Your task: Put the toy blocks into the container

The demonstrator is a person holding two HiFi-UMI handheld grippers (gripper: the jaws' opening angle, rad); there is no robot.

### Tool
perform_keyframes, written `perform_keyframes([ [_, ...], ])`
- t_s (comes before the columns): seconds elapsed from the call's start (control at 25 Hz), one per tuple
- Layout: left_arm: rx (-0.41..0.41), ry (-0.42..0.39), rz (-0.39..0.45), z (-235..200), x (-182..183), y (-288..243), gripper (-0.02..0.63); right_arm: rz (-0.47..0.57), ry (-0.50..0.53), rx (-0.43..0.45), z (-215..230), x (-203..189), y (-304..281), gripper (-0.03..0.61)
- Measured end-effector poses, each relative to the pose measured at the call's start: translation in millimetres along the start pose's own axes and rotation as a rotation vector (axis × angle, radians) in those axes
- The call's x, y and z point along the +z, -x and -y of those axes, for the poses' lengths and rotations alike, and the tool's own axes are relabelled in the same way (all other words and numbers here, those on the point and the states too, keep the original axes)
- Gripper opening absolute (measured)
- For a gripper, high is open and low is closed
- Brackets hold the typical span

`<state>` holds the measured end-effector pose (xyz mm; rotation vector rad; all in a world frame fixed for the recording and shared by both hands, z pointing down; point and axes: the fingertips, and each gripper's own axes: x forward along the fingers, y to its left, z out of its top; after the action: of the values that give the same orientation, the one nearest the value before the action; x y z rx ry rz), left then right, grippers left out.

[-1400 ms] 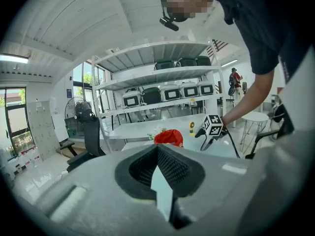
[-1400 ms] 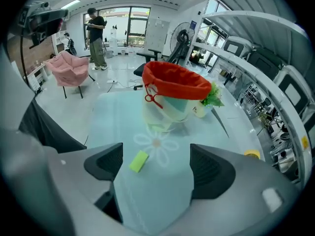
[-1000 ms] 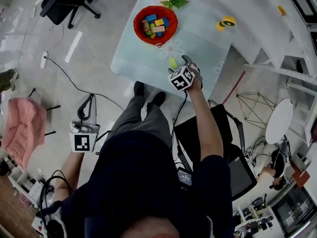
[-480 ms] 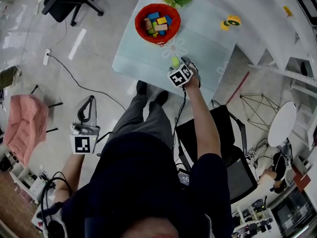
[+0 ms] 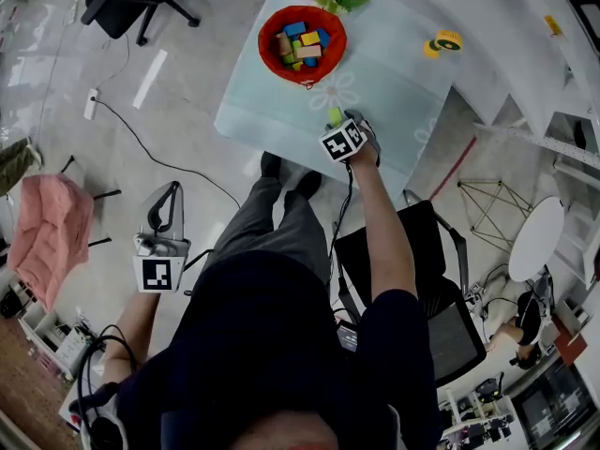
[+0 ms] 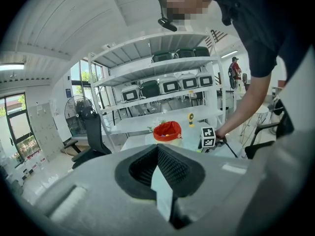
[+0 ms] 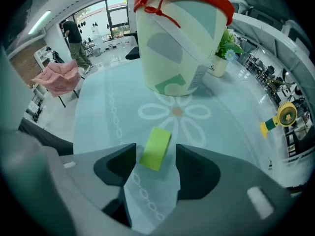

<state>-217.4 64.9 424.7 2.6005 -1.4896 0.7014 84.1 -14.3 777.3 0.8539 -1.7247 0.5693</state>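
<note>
Blocks (image 5: 302,43) of several colours lie heaped in the red-rimmed container (image 5: 263,47) at the far end of the table (image 5: 394,73); only the head view looks down into it. From the right gripper view the container (image 7: 177,48) shows just its pale wall and red rim, its contents hidden.

One green block (image 5: 334,115) lies flat on the table nearer the person, well short of the container. The right gripper (image 5: 339,125) sits low over it. Its own view shows the jaws standing apart with the green block (image 7: 155,148) between them, a gap on each side, so nothing is gripped.

The left gripper (image 5: 165,204) hangs off the table, low at the person's left. Its view shows the jaws together with nothing between them, and the container (image 6: 167,131) far off beyond.

A yellow toy (image 5: 439,42) stands at the table's far right.
</note>
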Motion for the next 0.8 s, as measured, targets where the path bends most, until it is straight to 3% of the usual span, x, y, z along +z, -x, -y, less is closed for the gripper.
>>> perform_keyframes([
  [0.8, -0.007, 0.005, -0.013, 2.4, -2.3, 0.5, 0.003, -0.018, -0.05, 0.031, -7.9, -2.9, -2.7, 0.129],
])
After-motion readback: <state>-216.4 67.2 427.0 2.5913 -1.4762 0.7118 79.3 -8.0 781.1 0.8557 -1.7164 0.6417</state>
